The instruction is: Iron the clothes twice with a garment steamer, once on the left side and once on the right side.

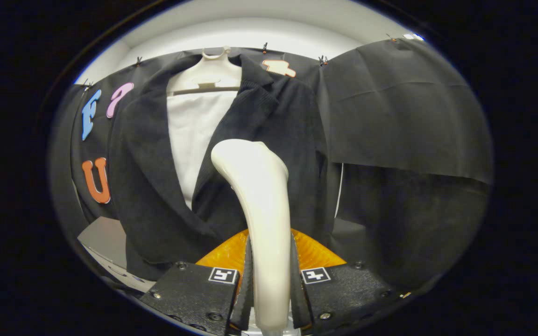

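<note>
A cream-white garment steamer [259,196] stands upright between my fingers, and my gripper [271,280] is shut on its handle. Its rounded head rises up against the right front panel of a dark jacket [273,121]. The jacket hangs open on a white hanger [208,74] just beyond the fingers, with a white panel [194,130] showing between its two lapels. An orange, ribbed part [313,252] of the steamer shows behind the handle, just above my fingers.
Black cloth [404,121] covers the booth wall behind and right of the jacket. A grey and white surface [105,242] lies low to the left of the jacket's hem.
</note>
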Available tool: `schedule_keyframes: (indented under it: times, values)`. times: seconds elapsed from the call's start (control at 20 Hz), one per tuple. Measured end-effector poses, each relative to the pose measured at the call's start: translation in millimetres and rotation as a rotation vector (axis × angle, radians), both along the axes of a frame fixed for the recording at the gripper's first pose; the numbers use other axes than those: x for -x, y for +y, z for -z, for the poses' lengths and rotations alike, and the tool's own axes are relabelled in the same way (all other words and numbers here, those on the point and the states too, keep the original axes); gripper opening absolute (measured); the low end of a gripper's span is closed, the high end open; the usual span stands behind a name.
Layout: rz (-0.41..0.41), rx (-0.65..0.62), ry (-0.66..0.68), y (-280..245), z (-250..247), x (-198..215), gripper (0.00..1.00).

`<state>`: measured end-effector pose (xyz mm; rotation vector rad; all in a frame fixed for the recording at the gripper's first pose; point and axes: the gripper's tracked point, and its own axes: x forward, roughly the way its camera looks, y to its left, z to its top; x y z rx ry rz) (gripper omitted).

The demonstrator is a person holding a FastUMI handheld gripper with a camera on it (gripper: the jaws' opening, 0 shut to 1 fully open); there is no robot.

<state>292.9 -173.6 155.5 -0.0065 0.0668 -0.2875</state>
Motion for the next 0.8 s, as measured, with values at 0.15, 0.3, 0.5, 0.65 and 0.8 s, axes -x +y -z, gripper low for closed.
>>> schedule_keyframes:
  times: [0.15,0.3,0.5,0.65,0.8]
  values:
    - [0.011,0.021,0.028,-1.3,26.7,0.9,0.37]
    - [0.030,0.035,0.048,0.1,49.5,1.8,0.37]
    - [0.047,0.059,0.081,-0.8,78.6,3.4,0.37]
    - [0.053,0.063,0.111,1.8,99.8,3.3,0.37]
    - [0.059,0.075,0.137,-0.8,114.9,1.2,0.37]
